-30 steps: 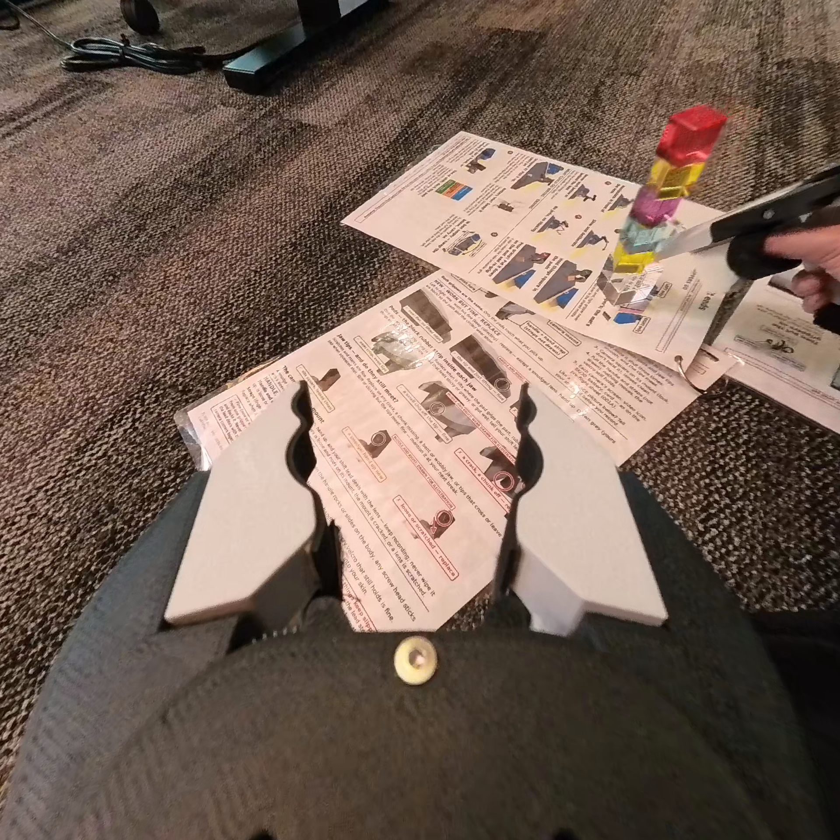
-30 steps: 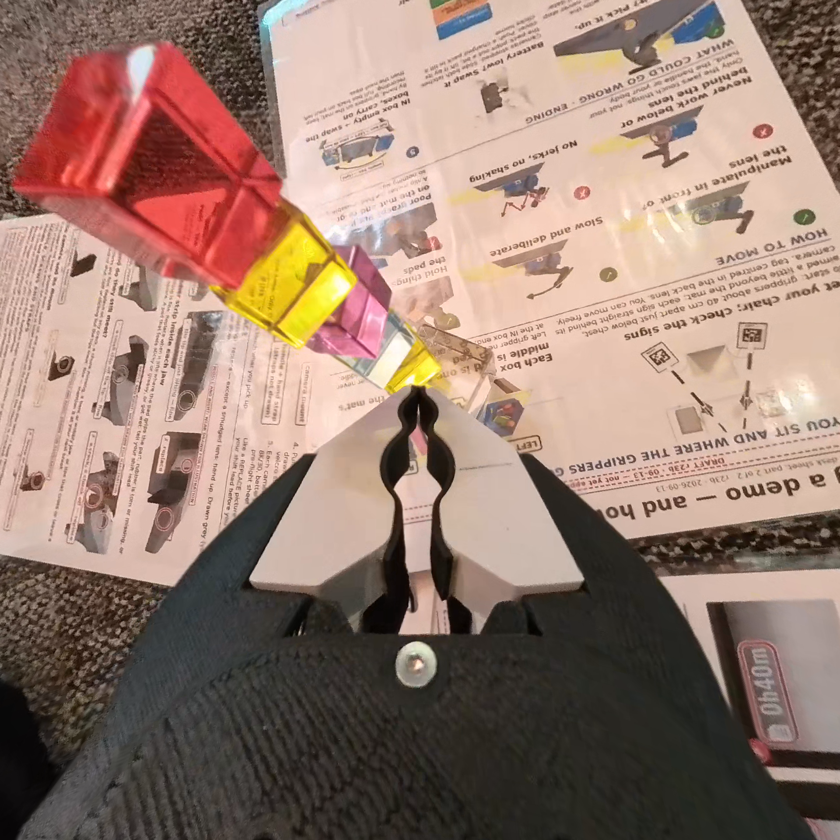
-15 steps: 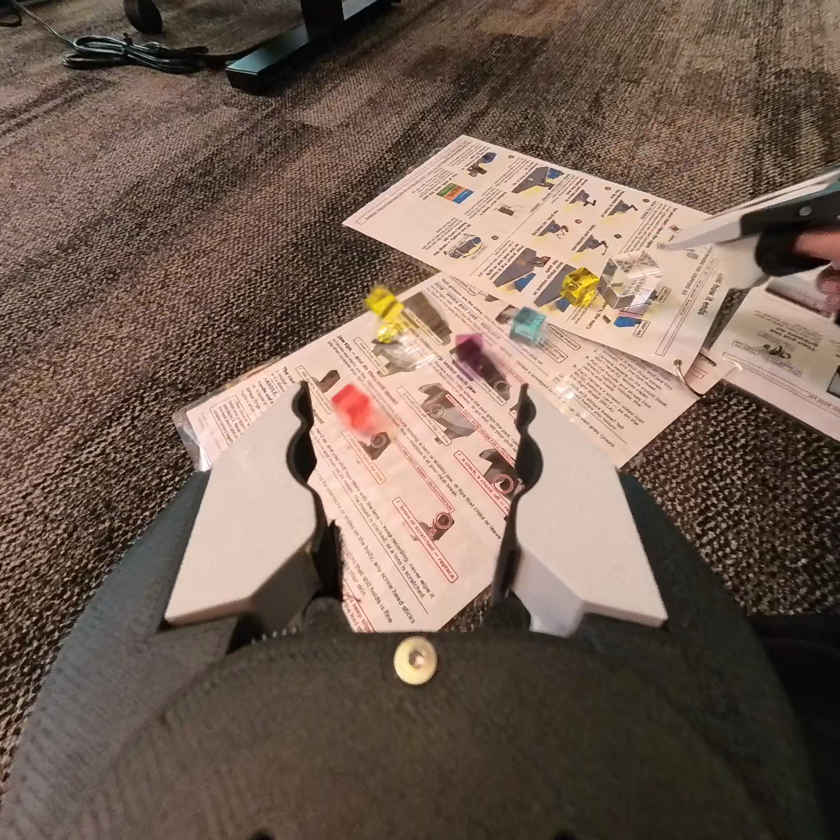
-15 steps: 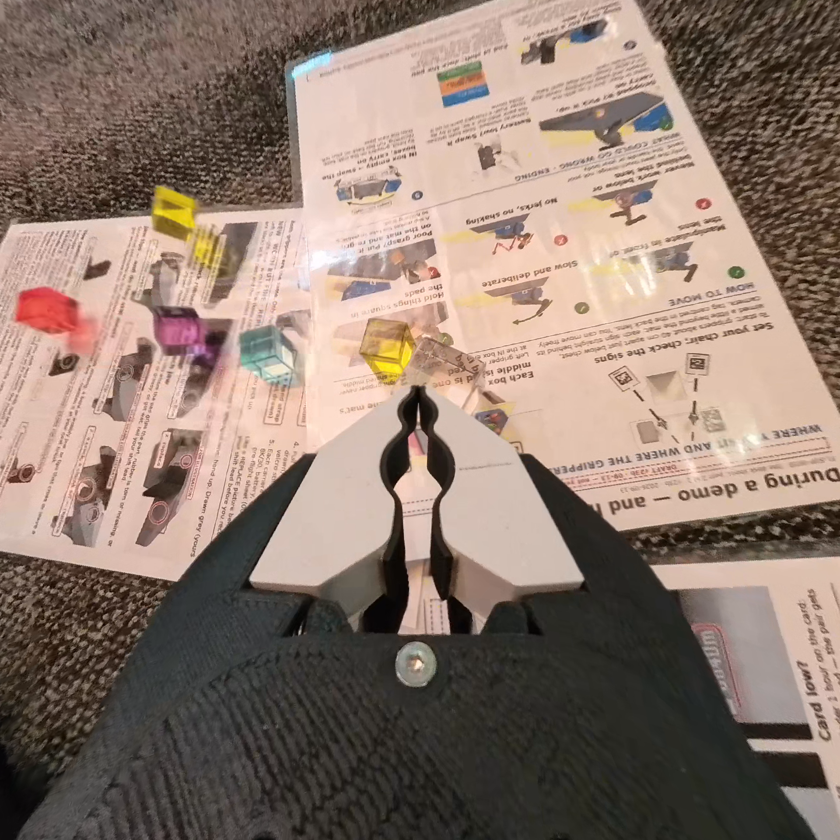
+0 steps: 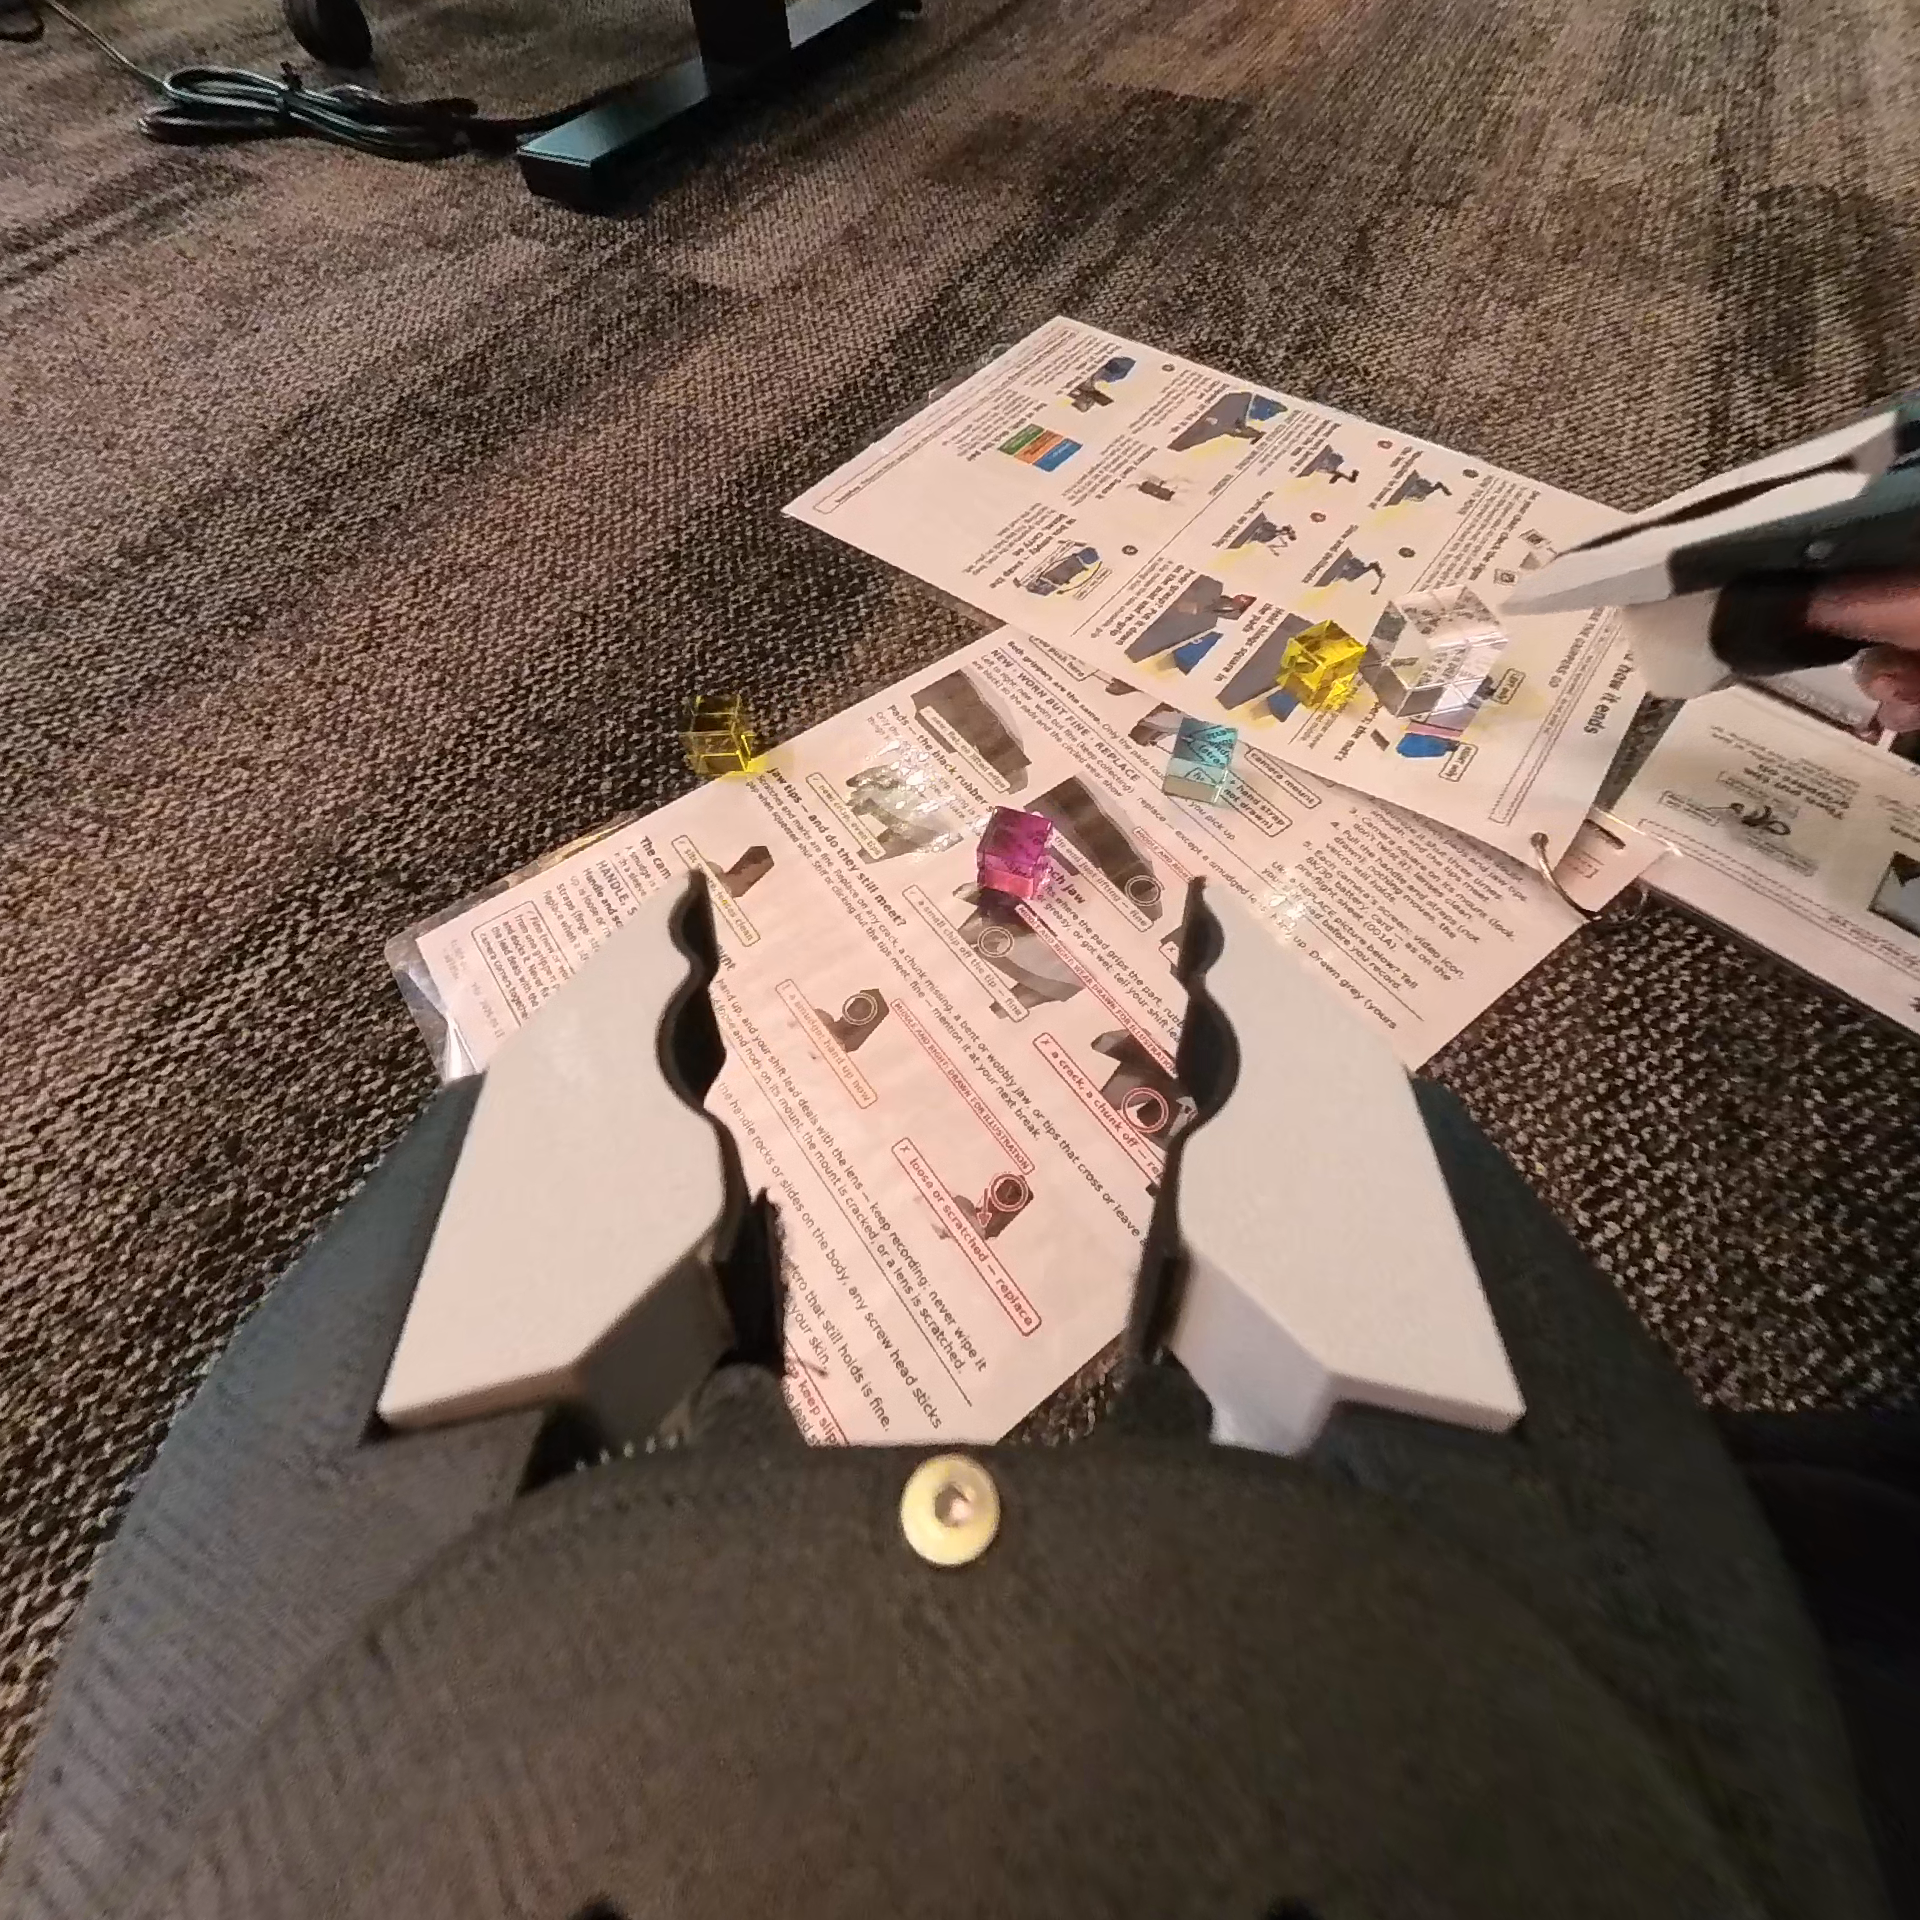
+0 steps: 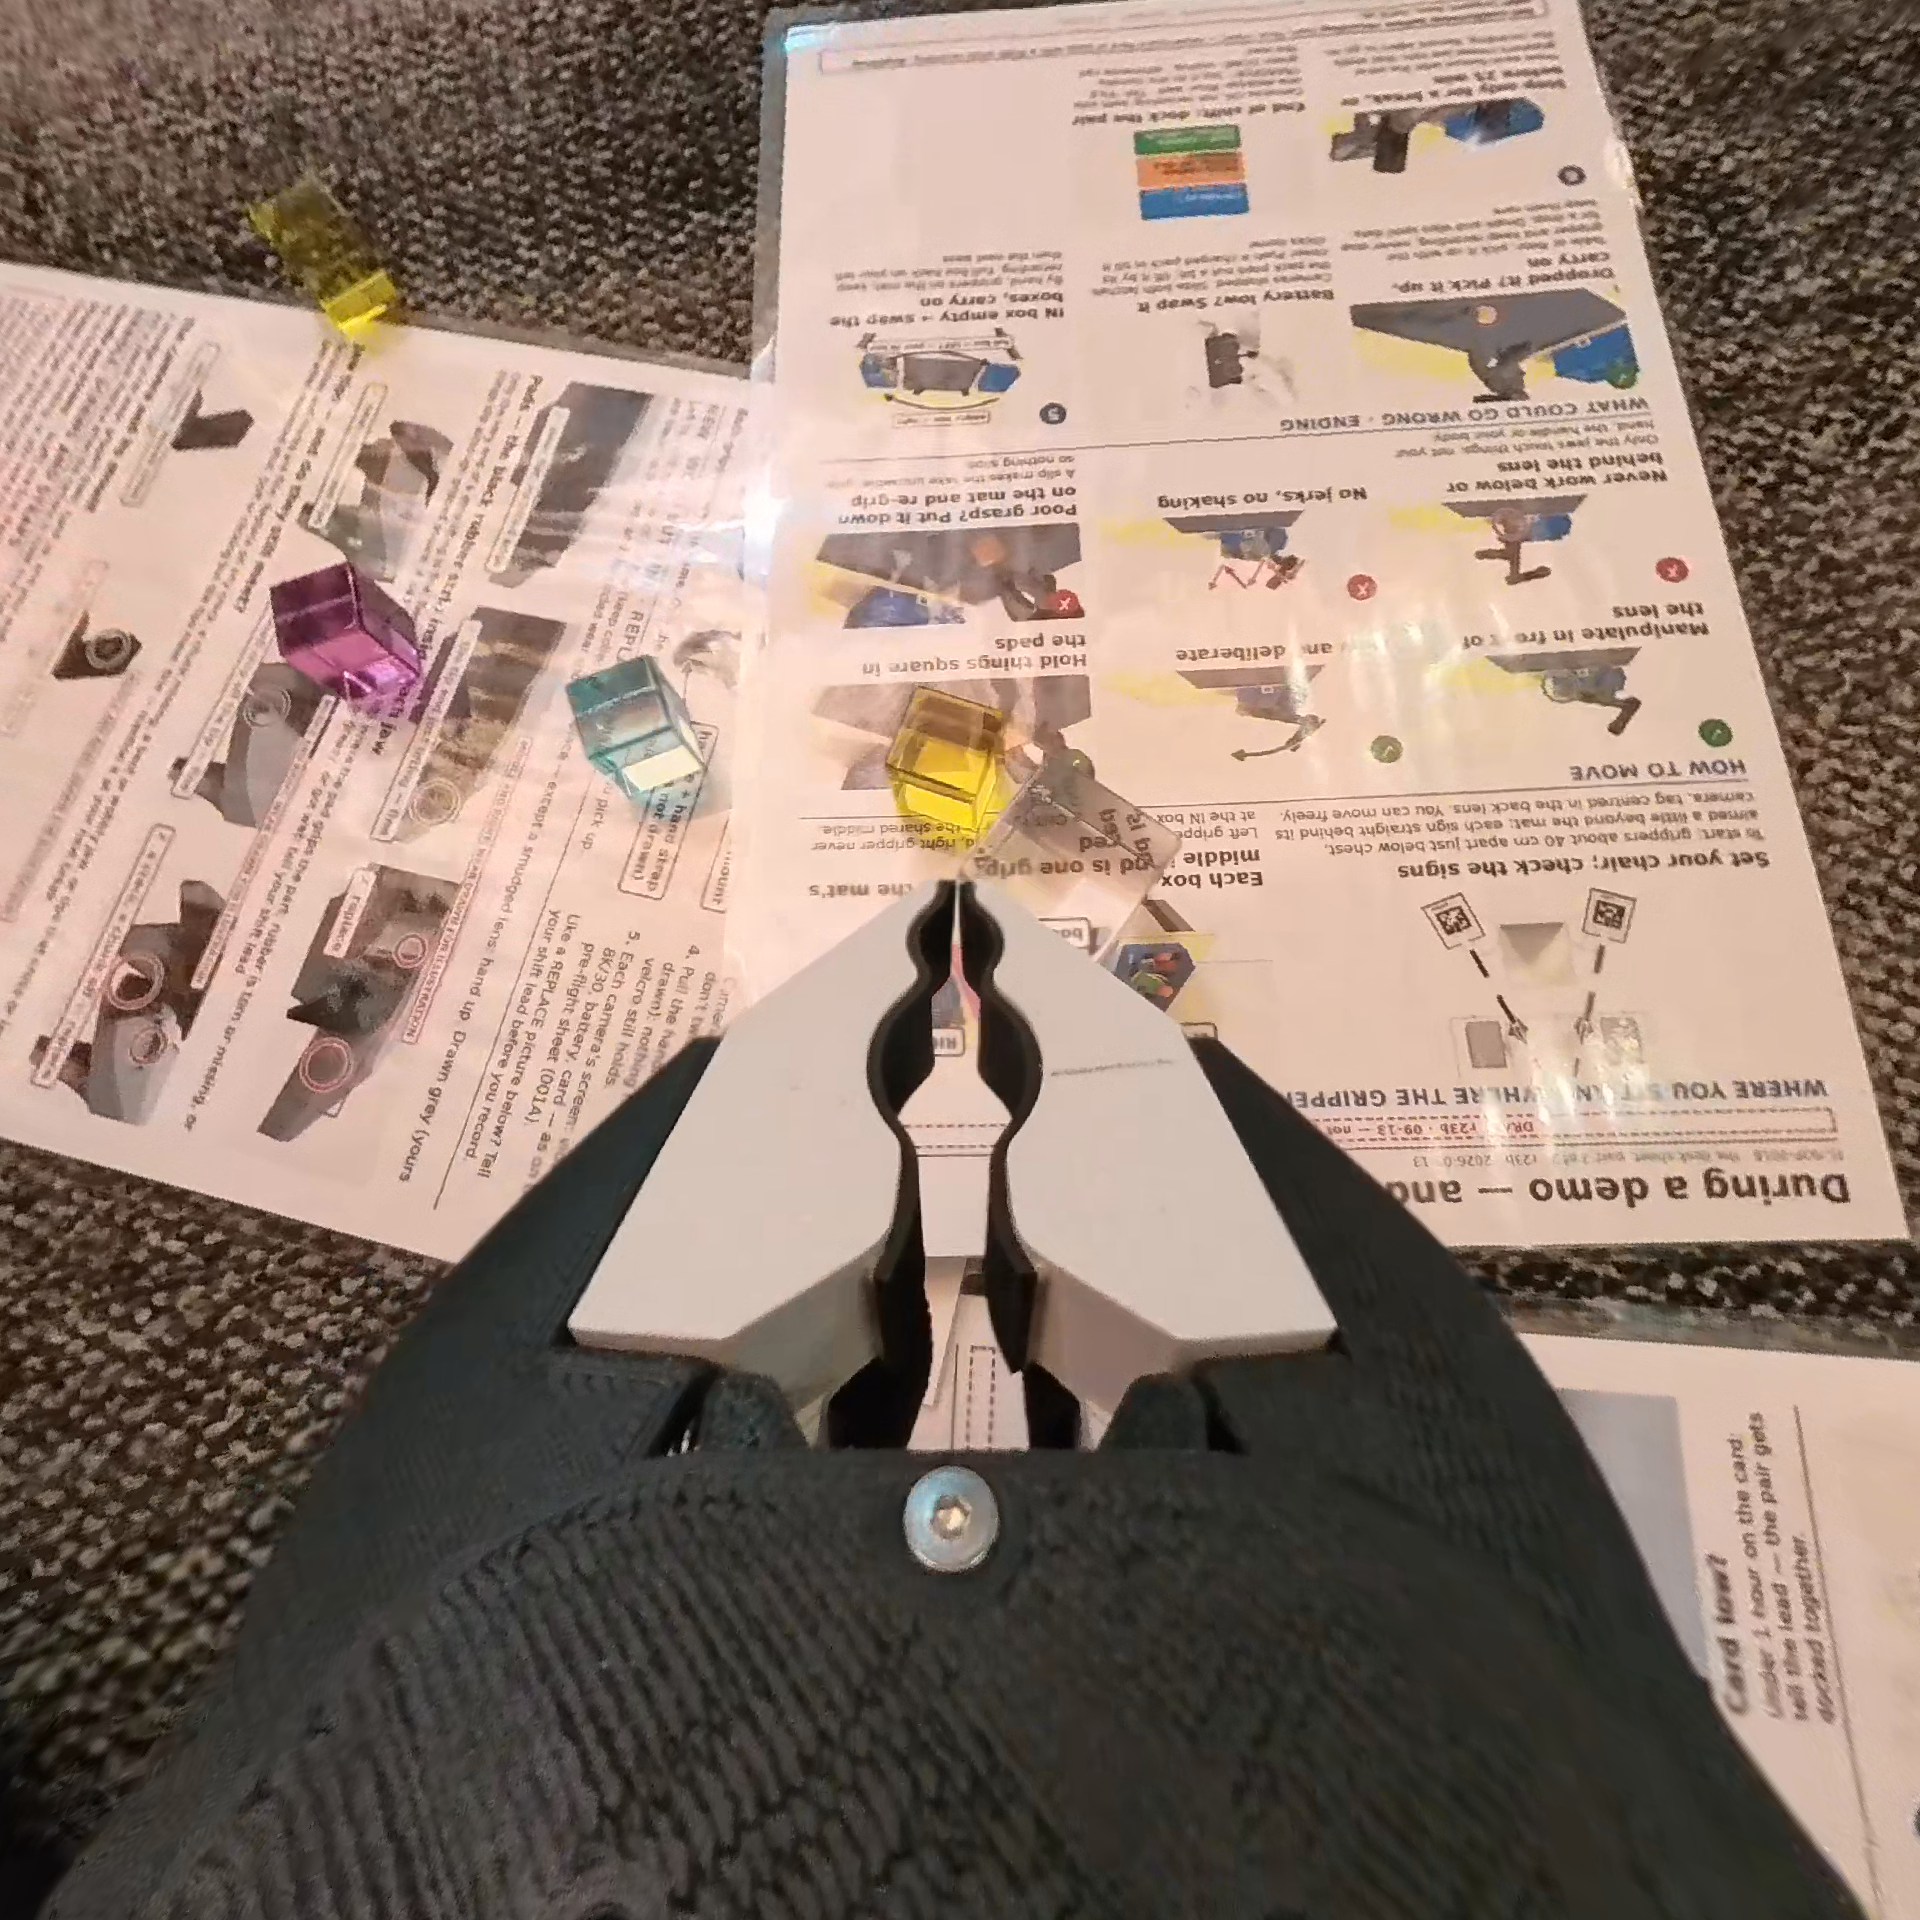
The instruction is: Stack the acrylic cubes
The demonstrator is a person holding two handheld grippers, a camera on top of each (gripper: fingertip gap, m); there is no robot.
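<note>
Several small see-through cubes lie scattered on laminated sheets on the carpet. A clear cube (image 6: pixel 1081 847) (image 5: pixel 1439 649) and a yellow cube (image 6: pixel 951 758) (image 5: pixel 1320 665) sit just beyond my right gripper (image 6: pixel 954 891), which is shut with nothing between its pads. Its tips are at the clear cube's near corner. It also shows in the left wrist view (image 5: pixel 1538 597). A cyan cube (image 6: pixel 634 727) (image 5: pixel 1203 764) and a magenta cube (image 6: pixel 348 629) (image 5: pixel 1016 868) lie further left. A second yellow cube (image 6: pixel 332 260) (image 5: pixel 720 736) rests on the carpet at the sheet's edge. My left gripper (image 5: pixel 951 888) is open and empty, just short of the magenta cube.
Two overlapping printed sheets (image 5: pixel 1143 499) (image 5: pixel 935 1091) are joined by a metal ring (image 5: pixel 1558 873). A third card (image 6: pixel 1766 1558) lies to the right. A dark furniture foot (image 5: pixel 665 135) and a coiled cable (image 5: pixel 260 104) lie far back on the carpet. The left gripper's tips are roughly 30 cm from the right gripper's.
The tall stack of cubes at my shut right gripper's tips has toppled and the cubes have scattered leftwards. The red cube has rolled out of view. My left gripper has stayed open and still.
</note>
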